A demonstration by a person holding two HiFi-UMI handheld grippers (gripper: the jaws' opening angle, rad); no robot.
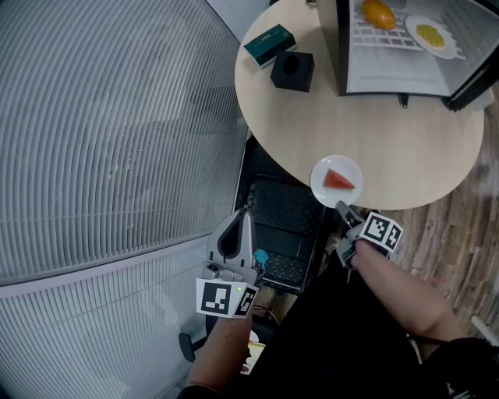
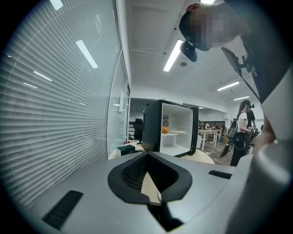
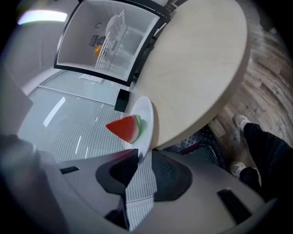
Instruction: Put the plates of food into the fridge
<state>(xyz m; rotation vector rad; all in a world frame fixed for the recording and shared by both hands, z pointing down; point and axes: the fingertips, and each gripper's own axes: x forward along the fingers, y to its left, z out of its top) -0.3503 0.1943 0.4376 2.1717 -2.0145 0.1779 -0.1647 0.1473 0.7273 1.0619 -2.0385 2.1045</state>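
The plate (image 1: 323,175) is small, round and plain white, with a single watermelon wedge (image 1: 340,180) on it: red flesh coming to a point, with a thin green rind along the wide end. It sits right at the near edge of the round, light wood counter (image 1: 390,132), well apart from the fridge (image 1: 398,74), which stands open at the far side.

The right tool (image 1: 343,207) comes in from below the counter edge, and its tips are pinched on the plate's near rim. In the right gripper view the rim runs straight in between the two jaws, with the wedge just past them, rind end towards the counter. I can't tell whether the plate is flat on the counter or already slightly tipped.

The left tool (image 1: 245,214) is off to the left, out past the counter edge and nowhere near the plate. Its jaws are pressed together with nothing between them, and it points roughly at the fridge.

Inside the fridge, an orange (image 1: 379,13) and a second plate (image 1: 431,35) with something yellow on it sit on the wire shelf (image 1: 390,39). A black box (image 1: 293,70) and a green box (image 1: 269,44) sit on the counter to the left of the fridge.
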